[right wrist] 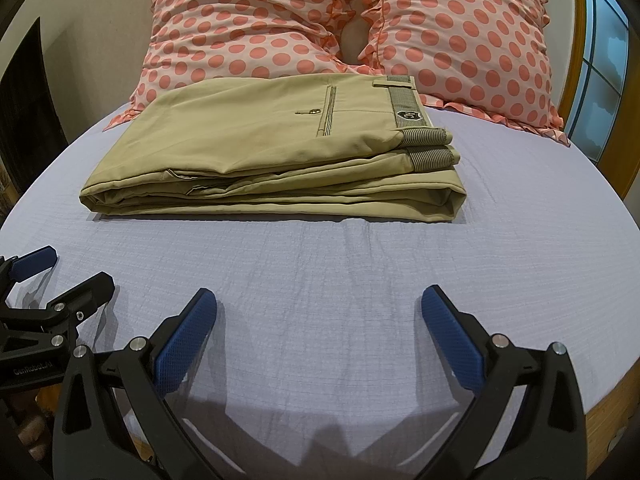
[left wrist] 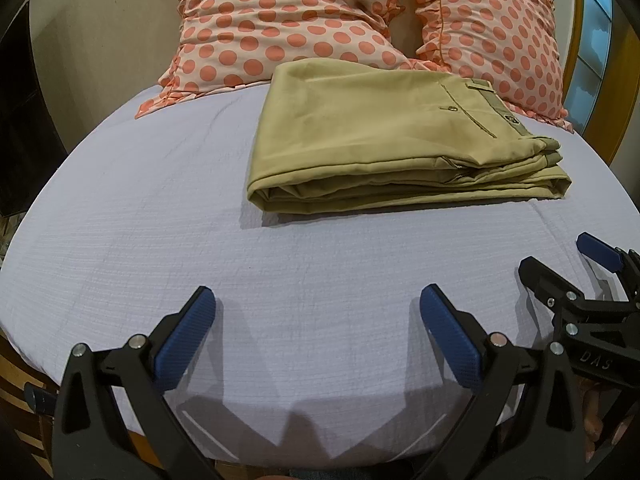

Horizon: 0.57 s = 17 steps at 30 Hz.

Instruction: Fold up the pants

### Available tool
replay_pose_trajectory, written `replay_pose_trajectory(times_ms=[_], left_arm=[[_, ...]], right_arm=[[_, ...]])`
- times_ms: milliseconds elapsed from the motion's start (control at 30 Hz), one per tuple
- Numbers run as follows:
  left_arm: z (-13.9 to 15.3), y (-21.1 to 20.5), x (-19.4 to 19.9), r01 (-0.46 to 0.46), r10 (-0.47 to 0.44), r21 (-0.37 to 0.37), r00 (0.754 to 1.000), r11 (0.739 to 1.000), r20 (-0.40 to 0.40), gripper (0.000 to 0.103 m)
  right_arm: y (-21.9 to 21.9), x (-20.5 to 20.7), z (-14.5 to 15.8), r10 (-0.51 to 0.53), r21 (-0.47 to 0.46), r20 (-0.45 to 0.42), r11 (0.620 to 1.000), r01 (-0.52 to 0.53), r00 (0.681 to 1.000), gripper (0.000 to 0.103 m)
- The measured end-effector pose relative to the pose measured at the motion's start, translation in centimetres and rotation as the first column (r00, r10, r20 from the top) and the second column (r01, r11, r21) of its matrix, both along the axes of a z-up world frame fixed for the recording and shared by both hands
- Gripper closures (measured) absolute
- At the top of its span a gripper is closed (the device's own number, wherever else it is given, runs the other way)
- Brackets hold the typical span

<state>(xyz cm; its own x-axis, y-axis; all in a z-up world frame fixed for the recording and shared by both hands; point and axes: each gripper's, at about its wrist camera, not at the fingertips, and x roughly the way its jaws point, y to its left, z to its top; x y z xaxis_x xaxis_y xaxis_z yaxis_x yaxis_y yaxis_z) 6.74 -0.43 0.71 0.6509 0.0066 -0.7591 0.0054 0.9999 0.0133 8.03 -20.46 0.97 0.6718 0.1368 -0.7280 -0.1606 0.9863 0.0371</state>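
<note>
The khaki pants [left wrist: 384, 136] lie folded in a flat rectangular stack on the lilac bed sheet [left wrist: 160, 240], waistband to the right, back pocket up. They also show in the right wrist view [right wrist: 260, 156]. My left gripper [left wrist: 318, 304] is open and empty, low over the sheet, well in front of the pants. My right gripper [right wrist: 320, 304] is open and empty too, beside the left one. The right gripper shows at the right edge of the left wrist view [left wrist: 560, 256]. The left gripper shows at the left edge of the right wrist view [right wrist: 72, 268].
Two pink polka-dot pillows [left wrist: 288, 20] [left wrist: 496, 32] stand behind the pants against the headboard. A wooden bed frame [right wrist: 608, 404] runs along the right edge. A window [right wrist: 604, 52] is at the far right. A dark cabinet [left wrist: 20, 112] stands at the left.
</note>
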Motion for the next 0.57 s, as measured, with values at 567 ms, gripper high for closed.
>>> replay_pose_trajectory(times_ms=[567], left_arm=[[-0.03, 0.03, 0.16, 0.004, -0.004, 0.002, 1.0, 1.0, -0.015, 0.002]], right_arm=[[0.03, 0.02, -0.03, -0.001, 0.0, 0.0, 1.0, 0.001, 1.0, 0.001]])
